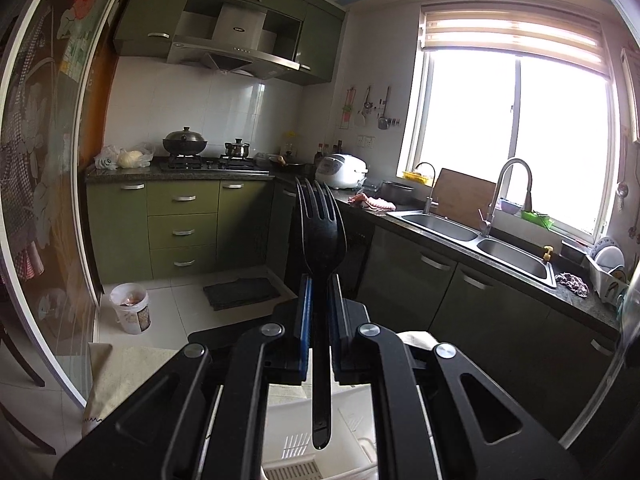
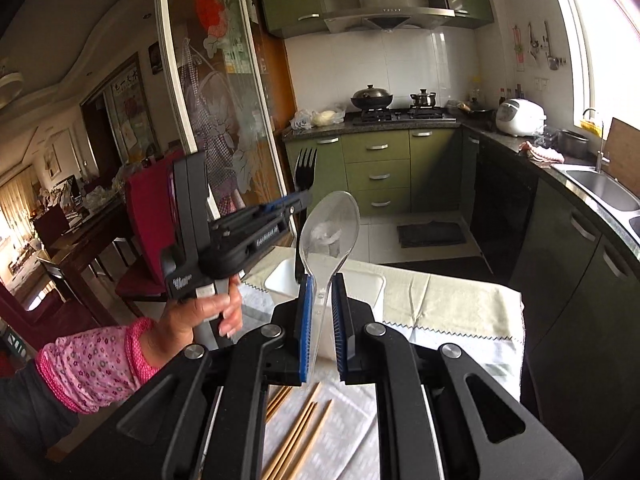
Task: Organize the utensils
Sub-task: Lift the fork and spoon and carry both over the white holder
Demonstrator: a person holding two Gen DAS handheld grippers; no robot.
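My left gripper (image 1: 320, 280) is shut on a black plastic fork (image 1: 320, 220), tines up, its handle hanging down between the arms over a white slotted tray (image 1: 296, 452). In the right wrist view that same left gripper (image 2: 298, 200) appears at left, held by a hand in a pink sleeve, with the black fork (image 2: 305, 170) sticking up. My right gripper (image 2: 322, 280) is shut on a clear plastic spoon (image 2: 330, 224), bowl up, above the table. Several wooden chopsticks (image 2: 300, 432) lie on the cloth below it. A white tray (image 2: 372, 284) sits on the table beyond.
A pale tablecloth (image 2: 448, 304) covers the table. Green kitchen cabinets (image 1: 182, 224), a stove with pots (image 1: 186, 144) and a double sink (image 1: 480, 236) line the walls. A glass sliding door (image 2: 216, 92) stands at left, with red chairs (image 2: 148, 216) behind it. A white bin (image 1: 130, 308) sits on the floor.
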